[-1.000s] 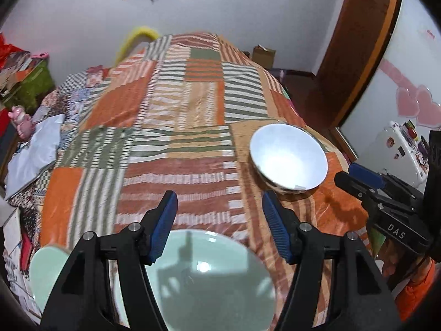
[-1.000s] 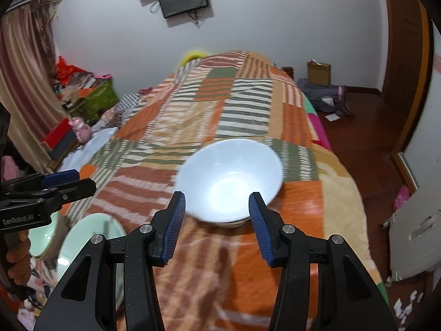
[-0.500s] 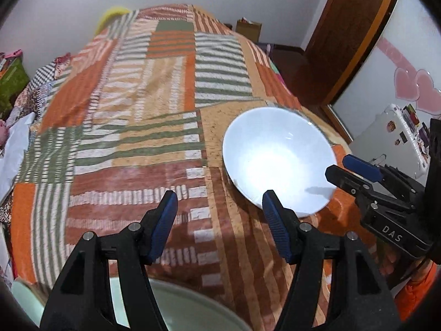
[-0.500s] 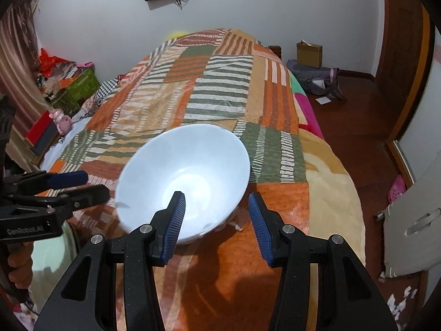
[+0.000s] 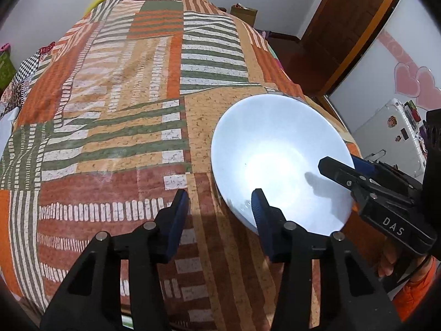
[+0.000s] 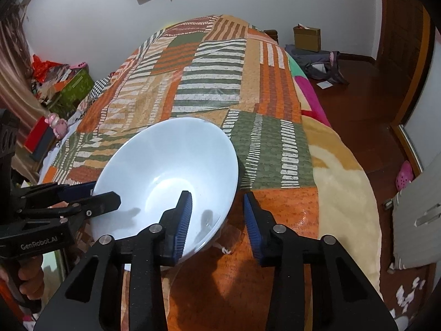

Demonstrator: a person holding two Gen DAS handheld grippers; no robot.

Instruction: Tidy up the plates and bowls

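Observation:
A white bowl (image 5: 278, 160) (image 6: 168, 176) rests on the patchwork bedspread (image 5: 115, 115) near the bed's front edge. My left gripper (image 5: 220, 207) is open, its right finger over the bowl's left rim and its left finger outside over the cloth. My right gripper (image 6: 216, 209) is open and straddles the bowl's near right rim, one finger inside, one outside. Each gripper shows in the other's view: the right one (image 5: 347, 171) across the bowl's right rim, the left one (image 6: 91, 195) across its left rim.
The bedspread (image 6: 220, 88) stretches far back to a white wall. A sliver of a pale green dish (image 6: 59, 262) shows at the lower left below the left gripper. A wooden floor with a cardboard box (image 6: 306, 38) and a door lie right.
Both grippers have moved in on the white bowl, which now looms larger. The green dishes under the left gripper have slid out of its view. Jaws stay open.

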